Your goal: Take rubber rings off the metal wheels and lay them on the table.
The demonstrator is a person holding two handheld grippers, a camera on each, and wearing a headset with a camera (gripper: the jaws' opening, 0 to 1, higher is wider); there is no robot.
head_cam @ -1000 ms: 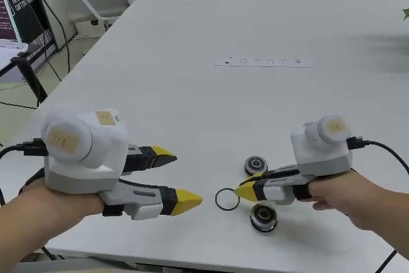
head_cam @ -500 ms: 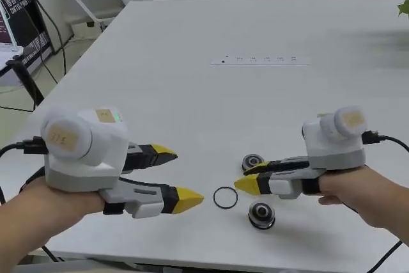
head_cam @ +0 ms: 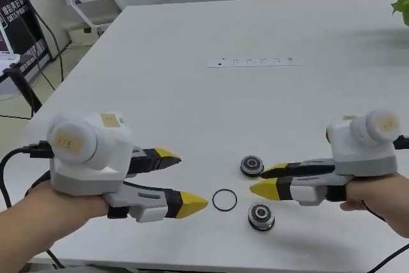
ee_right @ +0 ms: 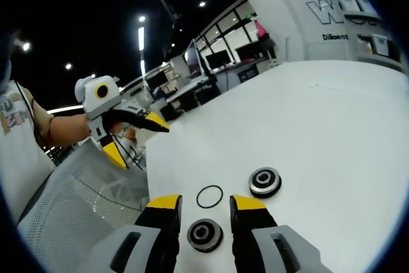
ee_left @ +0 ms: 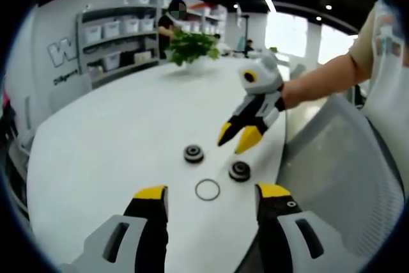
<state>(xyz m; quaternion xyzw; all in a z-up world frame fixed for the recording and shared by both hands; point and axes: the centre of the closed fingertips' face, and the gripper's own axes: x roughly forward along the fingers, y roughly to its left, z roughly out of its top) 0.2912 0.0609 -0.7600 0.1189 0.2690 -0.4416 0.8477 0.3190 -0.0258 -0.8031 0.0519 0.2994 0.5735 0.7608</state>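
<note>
White worktop (head_cam: 192,94), near edge | rubber ring (head_cam: 224,200) lies loose beside far wheel (head_cam: 252,165) and near wheel (head_cam: 261,216) | right tongs (head_cam: 259,180) drawn back from ring, released, empty | left tongs (head_cam: 190,179) released, empty | one ring apparently delivered; next wheel due.

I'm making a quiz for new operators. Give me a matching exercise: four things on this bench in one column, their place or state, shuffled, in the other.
1 rubber ring
2 nearer metal wheel
3 power strip
4 left gripper

A open, empty
B far across the table
C flat on the table, on no wheel
D framed by the fingers of the right gripper in its own view

Pairs: 1-C, 2-D, 3-B, 4-A
</note>
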